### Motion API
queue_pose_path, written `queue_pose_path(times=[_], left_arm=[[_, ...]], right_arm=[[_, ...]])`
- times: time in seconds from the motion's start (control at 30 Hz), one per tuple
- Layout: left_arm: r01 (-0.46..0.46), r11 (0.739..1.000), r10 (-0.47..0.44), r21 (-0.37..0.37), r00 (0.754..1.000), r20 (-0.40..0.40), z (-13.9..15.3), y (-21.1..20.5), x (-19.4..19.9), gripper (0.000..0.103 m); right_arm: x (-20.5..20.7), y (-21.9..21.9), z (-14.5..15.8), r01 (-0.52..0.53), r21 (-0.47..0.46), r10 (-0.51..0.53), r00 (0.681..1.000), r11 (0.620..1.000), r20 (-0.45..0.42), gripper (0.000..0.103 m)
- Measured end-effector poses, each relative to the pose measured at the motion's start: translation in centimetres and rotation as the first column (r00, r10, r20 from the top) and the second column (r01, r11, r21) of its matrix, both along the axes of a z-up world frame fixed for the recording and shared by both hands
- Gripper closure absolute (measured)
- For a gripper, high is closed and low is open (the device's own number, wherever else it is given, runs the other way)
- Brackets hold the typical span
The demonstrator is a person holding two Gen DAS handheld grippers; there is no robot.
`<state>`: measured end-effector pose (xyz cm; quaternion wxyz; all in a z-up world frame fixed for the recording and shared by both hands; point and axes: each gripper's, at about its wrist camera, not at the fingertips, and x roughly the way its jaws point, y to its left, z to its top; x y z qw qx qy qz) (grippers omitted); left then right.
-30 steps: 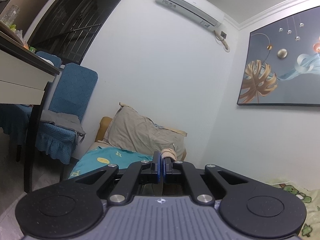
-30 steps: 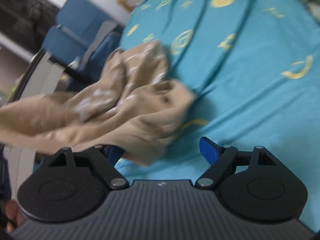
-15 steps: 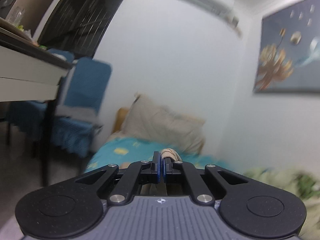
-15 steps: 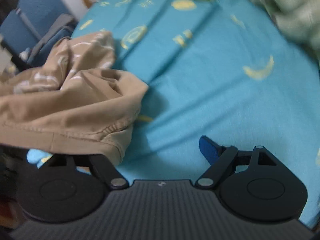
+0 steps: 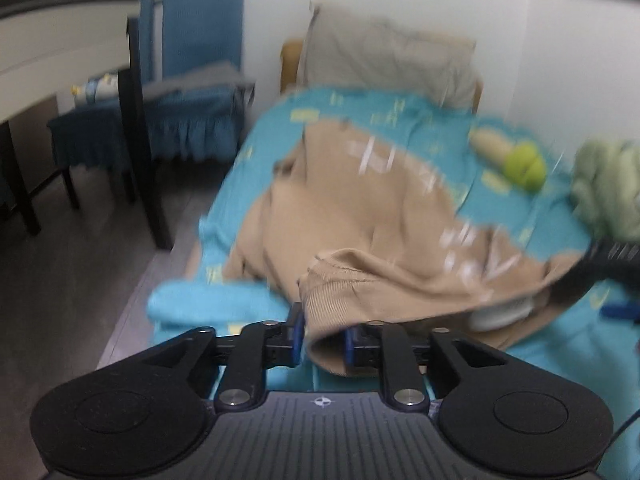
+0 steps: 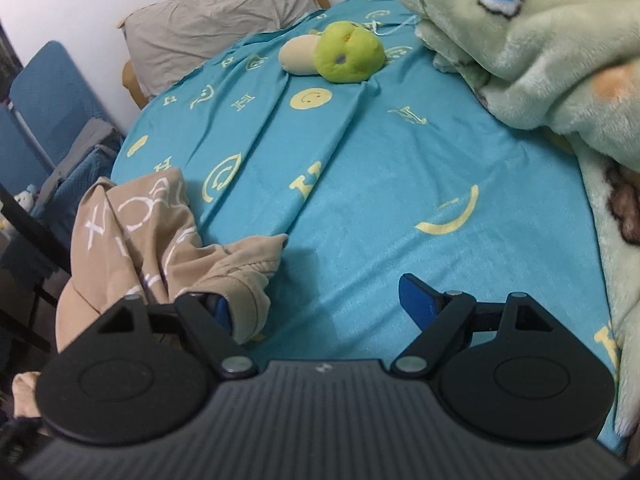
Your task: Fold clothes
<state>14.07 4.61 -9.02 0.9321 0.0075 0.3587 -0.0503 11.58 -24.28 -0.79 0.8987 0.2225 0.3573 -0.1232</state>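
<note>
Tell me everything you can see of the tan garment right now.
The tan garment is a soft knit top with white printed lettering, crumpled and unfolded on the turquoise bedsheet near the bed's edge. A ribbed cuff or hem sits between the fingers of the left gripper. Another hemmed edge lies against one finger of the right gripper, whose jaws stand wide apart. The left view is blurred.

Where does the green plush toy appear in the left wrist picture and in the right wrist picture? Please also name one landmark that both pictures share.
Left wrist view: the green plush toy lies at the right, above the middle, on the blue bedsheet, beyond the tan garment; it is blurred.
Right wrist view: the toy lies near the top, about the centre, on the same sheet.
Shared landmark: the grey pillow at the head of the bed.
</note>
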Motion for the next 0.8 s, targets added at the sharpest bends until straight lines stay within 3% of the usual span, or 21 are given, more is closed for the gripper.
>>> queue_pose_path(times=[0.1, 0.23, 0.33, 0.43, 0.5, 0.6, 0.8], left_arm=[[-0.047, 0.997, 0.050, 0.056, 0.998, -0.048, -1.8, -0.2, 0.9, 0.065], [-0.158, 0.987, 0.157, -0.034, 0.987, -0.032, -1.6, 1.7, 1.4, 0.055], [-0.232, 0.965, 0.237, -0.122, 0.971, 0.029, 0.0, 3.2, 0.7, 0.044], [-0.264, 0.941, 0.296, -0.213, 0.946, 0.136, 2.7, 4.3, -0.7, 0.039], [-0.262, 0.931, 0.321, -0.254, 0.920, 0.227, 5.2, 4.4, -1.7, 0.037], [-0.234, 0.928, 0.337, -0.289, 0.859, 0.385, 10.1, 4.3, -3.3, 0.035], [-0.180, 0.939, 0.326, -0.292, 0.734, 0.595, 22.5, 3.7, -5.4, 0.035]], right_arm=[[0.5, 0.3, -0.7, -0.025, -0.043, 0.023, 0.999, 0.999, -0.032, 0.020], [1.5, 0.0, -2.5, -0.030, -0.089, 0.019, 0.993, 0.996, -0.119, 0.020], [1.2, -1.0, -2.5, 0.033, -0.075, -0.038, 0.997, 0.997, -0.073, 0.020], [0.3, -1.0, -0.2, 0.084, -0.109, -0.077, 0.995, 0.990, 0.062, 0.020], [-0.4, -1.1, 2.3, 0.105, -0.080, -0.091, 0.983, 0.991, 0.158, 0.020], [-1.5, -0.6, 6.8, 0.129, -0.083, -0.098, 0.948, 0.988, 0.303, 0.020], [-3.9, 0.6, 18.4, 0.178, -0.075, -0.111, 0.839, 0.981, 0.533, 0.020]])
